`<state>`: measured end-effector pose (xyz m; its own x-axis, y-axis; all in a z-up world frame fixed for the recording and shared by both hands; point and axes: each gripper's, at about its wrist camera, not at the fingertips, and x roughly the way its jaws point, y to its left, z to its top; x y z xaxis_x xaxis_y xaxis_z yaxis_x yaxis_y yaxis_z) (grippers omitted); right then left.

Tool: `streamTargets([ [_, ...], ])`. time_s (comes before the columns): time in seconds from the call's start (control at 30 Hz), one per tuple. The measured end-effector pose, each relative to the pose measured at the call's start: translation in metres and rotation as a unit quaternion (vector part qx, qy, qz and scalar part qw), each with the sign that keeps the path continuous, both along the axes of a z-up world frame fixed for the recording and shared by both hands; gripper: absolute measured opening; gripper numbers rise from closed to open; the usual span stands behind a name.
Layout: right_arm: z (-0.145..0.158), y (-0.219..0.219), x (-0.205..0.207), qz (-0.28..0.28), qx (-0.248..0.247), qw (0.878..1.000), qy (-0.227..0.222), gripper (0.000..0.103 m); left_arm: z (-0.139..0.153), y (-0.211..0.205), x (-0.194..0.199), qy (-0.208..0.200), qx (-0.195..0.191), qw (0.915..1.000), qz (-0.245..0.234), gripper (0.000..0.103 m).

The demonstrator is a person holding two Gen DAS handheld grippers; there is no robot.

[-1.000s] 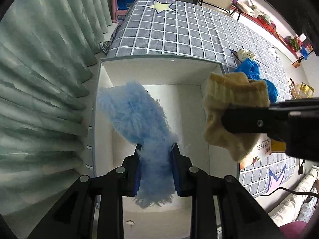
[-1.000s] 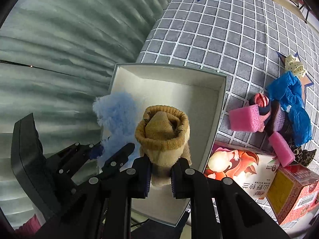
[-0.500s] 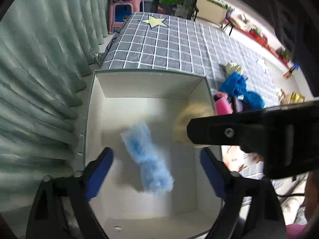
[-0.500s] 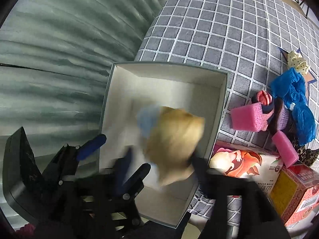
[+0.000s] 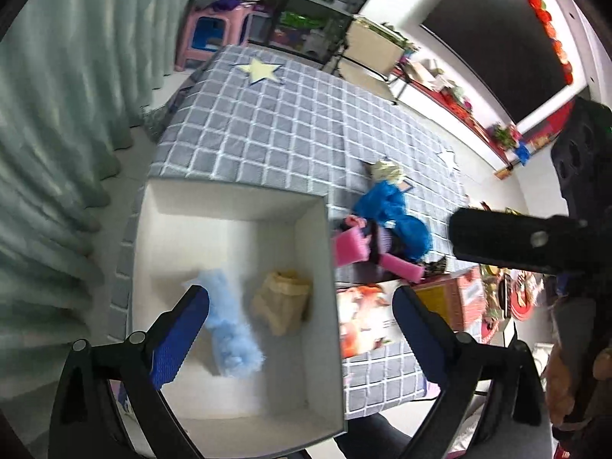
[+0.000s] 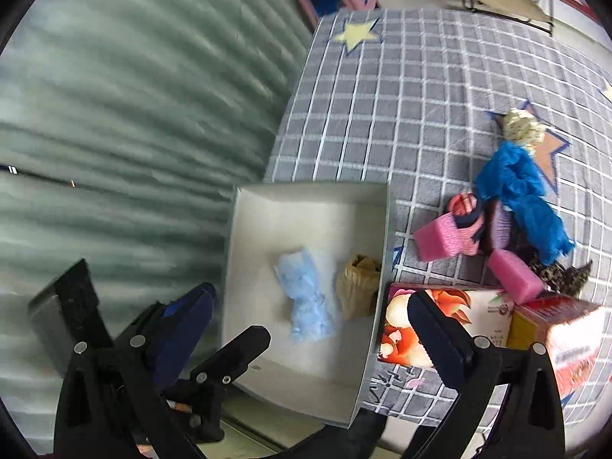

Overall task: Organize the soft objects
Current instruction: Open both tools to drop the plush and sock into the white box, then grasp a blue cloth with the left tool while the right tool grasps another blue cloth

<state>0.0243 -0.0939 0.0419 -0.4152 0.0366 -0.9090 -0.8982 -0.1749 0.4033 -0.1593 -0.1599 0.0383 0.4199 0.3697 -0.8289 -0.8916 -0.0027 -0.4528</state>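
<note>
Fluffy blue sock [image 5: 229, 325], tan sock [image 5: 282, 301] beside, inside white box [image 5: 229, 206]

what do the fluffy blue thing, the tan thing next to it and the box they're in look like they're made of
Fluffy light-blue sock: looks like plush, fuzzy fabric; wispy fibres blur its outline.
Tan knitted sock: seems ribbed wool or cotton knit, matte, with a folded cuff.
White open box: probably stiff cardboard; thin flat walls, sharp corners, smooth matte white inside.

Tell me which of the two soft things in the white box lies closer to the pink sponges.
The tan knitted sock; it lies against the box wall nearest the pink sponges, while the fluffy light-blue sock sits mid-box.
</note>
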Motion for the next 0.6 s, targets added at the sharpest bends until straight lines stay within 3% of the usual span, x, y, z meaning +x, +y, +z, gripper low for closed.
streamTargets([
  [0.17, 0.043, 0.007, 0.052, -0.061, 0.019, 0.998, 0.024, 0.103, 0.023, 0.021, 0.033, 0.02, -0.001, 0.9987, -0.046, 0.098],
  [0.33, 0.07, 0.014, 0.125, -0.13, 0.037, 0.991, 0.004, 0.103, 0.021, 0.045, 0.073, 0.047, -0.017, 0.9954, -0.081, 0.098],
  [0.47, 0.064, 0.025, 0.185, -0.178, 0.028, 0.983, -0.04, 0.103, 0.007, 0.07, 0.1, 0.077, -0.044, 0.9912, -0.098, 0.098],
  [0.6, 0.027, 0.035, 0.24, -0.208, -0.012, 0.976, -0.066, 0.103, -0.008, 0.101, 0.122, 0.094, -0.073, 0.9872, -0.106, 0.098],
])
